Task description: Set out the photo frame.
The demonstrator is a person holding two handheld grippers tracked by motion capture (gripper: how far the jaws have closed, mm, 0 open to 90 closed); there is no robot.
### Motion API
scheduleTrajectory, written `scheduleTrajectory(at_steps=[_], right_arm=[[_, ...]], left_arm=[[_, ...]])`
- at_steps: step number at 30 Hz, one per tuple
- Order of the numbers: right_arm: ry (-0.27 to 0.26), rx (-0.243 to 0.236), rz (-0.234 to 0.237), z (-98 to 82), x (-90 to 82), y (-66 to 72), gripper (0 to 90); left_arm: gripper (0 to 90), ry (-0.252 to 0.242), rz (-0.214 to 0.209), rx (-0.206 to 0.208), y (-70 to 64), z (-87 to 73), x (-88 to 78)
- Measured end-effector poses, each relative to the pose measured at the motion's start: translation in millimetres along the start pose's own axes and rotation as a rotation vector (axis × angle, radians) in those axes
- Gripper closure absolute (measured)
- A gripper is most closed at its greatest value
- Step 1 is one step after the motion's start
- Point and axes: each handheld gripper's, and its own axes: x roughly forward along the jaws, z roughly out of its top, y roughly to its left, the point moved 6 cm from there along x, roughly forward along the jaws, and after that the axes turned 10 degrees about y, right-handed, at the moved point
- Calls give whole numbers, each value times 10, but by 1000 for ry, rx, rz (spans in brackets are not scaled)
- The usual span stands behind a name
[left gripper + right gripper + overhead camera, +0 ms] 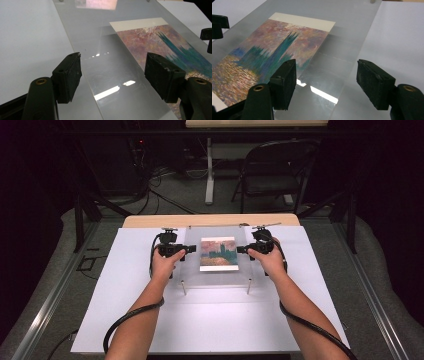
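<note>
Table (125,320) first: white sheet over a wooden top, with my forearms coming in from the near edge. Centred toward its far half lies the clear acrylic plate (192,270), flat, roughly square, with small standoff pegs at its near corners and two more at the far edge. Under or on that plate, I cannot tell which, sits the painted print (218,253), a purple sky and teal tower, its pale margin toward the far side. I hold the left gripper (189,249) at the plate's left side and the right gripper (241,250) at its right side, both pointing inward toward each other with the print between them. Left gripper view: the jaws stand wide apart with nothing clamped, and the plate's left edge (82,75) runs away from the camera between them, nearer the left pad. Right gripper view: same picture mirrored, jaws spread wide and empty, the plate's right edge (352,72) passing between the pads. Key relation for the coming move, as I judge it: each edge runs along the line of sight, crosswise to a clean pinch, so a hand would have to roll before closing over and under an edge. Both hands look equally near their own side, so neither leads.
</note>
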Motion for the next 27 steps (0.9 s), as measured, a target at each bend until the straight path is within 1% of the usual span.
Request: scheduleTrajectory(at_steps=[3,5,6,7,9,12,14,17,20,25,27], right_arm=[[5,1,12,-4,20,23,319],[12,3,19,-4,27,40,310],[11,1,15,-3,35,47,299],[9,-2,12,0,43,52,290],[15,-3,6,-2,48,58,286],[23,1,8,-8,58,49,284],[24,8,15,-12,64,42,284],[22,17,19,-18,82,29,284],[26,25,22,-27,92,26,274],[28,45,34,-34,106,20,259],[23,48,38,-34,113,18,255]], left_arm=[[296,12,-3,1,-9,-5,14],[295,19,8,8,-20,-8,25],[294,25,14,12,-22,-11,30],[293,33,16,11,-23,-14,33],[294,33,17,7,-21,-15,37],[301,48,13,-6,-15,-23,36],[301,53,16,-5,-14,-30,41],[298,54,10,-13,-8,-40,50],[298,72,10,-16,6,-61,71],[285,66,-14,-34,23,-67,87],[280,71,-19,-40,23,-68,92]])
